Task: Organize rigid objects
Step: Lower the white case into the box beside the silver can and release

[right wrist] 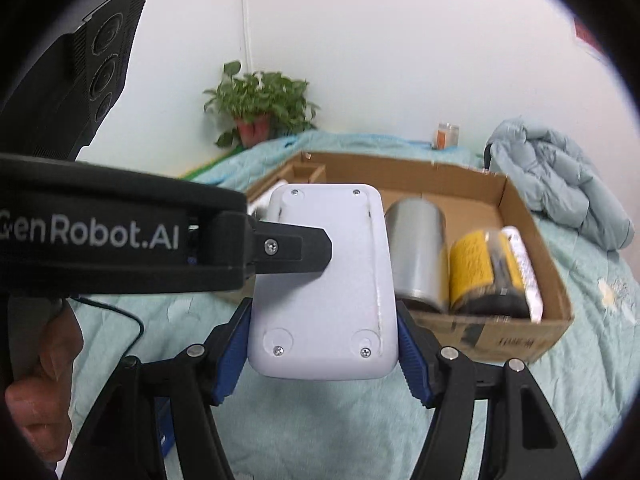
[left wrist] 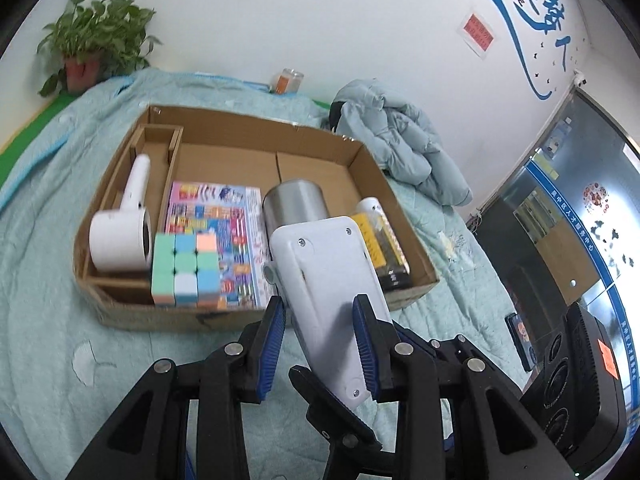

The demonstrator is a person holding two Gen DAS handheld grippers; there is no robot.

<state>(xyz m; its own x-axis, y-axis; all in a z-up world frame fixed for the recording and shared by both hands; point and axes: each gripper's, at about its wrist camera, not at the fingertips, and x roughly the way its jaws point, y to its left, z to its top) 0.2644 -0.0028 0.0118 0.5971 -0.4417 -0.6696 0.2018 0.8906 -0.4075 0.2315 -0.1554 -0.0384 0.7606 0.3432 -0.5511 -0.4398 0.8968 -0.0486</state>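
The white plastic rectangular casing with screwed back panel (left wrist: pixel 328 292) is held clear above the pale green quilted bedcover (left wrist: pixel 48 240), in front of the open brown cardboard box (left wrist: pixel 400 184), and is gripped by both tools at once. The left gripper (left wrist: pixel 320 344) is seen with its blue ribbed pads (left wrist: pixel 272 344) set against the casing's thin edges, pinching it across its narrow dimension. The right gripper (right wrist: pixel 324 356) is closed on the casing's broad sides near its lower end, each blue pad (right wrist: pixel 230 360) pressed to a side wall. In the right wrist view, one black finger of the left tool is observed lying across the casing's back.

Inside the box the following are noted: a white plastic hair dryer (left wrist: pixel 124 232) in the left partitioned compartment; a pastel-coloured puzzle cube (left wrist: pixel 186 270) resting on a colourful printed booklet (left wrist: pixel 224 232); a brushed steel cylindrical cup (left wrist: pixel 296 204), upright; a yellow-labelled dark container (left wrist: pixel 384 252) lying at the right wall.

A crumpled pale blue padded jacket (left wrist: pixel 404 140) is recorded behind the box, and a potted green plant (left wrist: pixel 96 48) at the wall. Part of a person's hand (right wrist: pixel 44 360) is visible on the left tool's handle.
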